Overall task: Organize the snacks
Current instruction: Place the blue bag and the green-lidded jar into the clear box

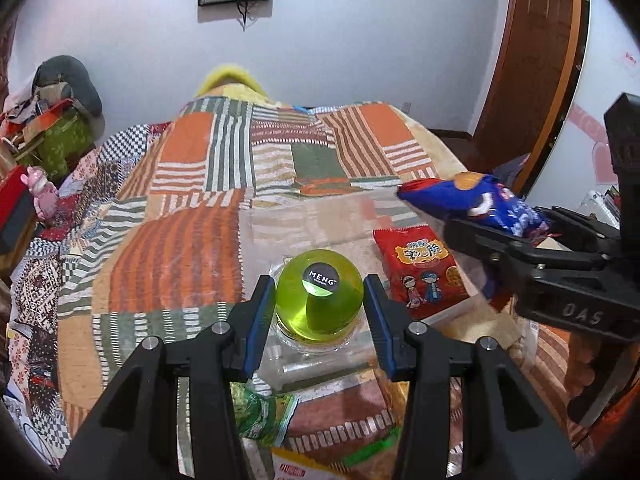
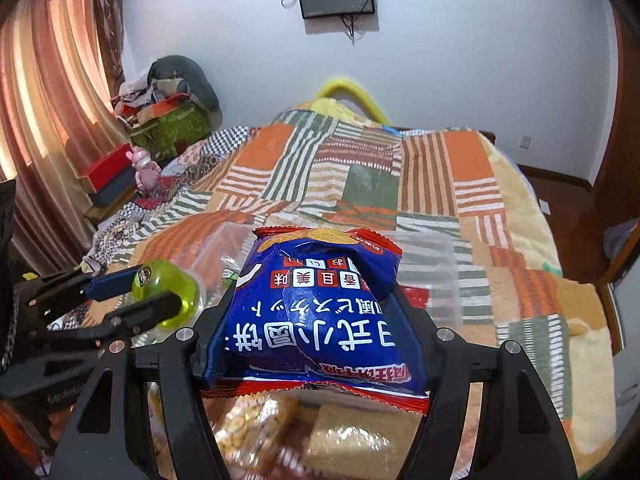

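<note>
My left gripper is shut on a green jelly cup with a black MENG label and holds it above a clear plastic container on the bed. The cup also shows in the right wrist view. My right gripper is shut on a blue snack bag with a red edge. In the left wrist view the blue bag hangs at the right, above a red snack packet that lies in the clear container.
A patchwork blanket covers the bed. Green snack packets lie below the left gripper. Packets of brown biscuits lie under the right gripper. A pink toy and boxes stand at the left. A wooden door is at the right.
</note>
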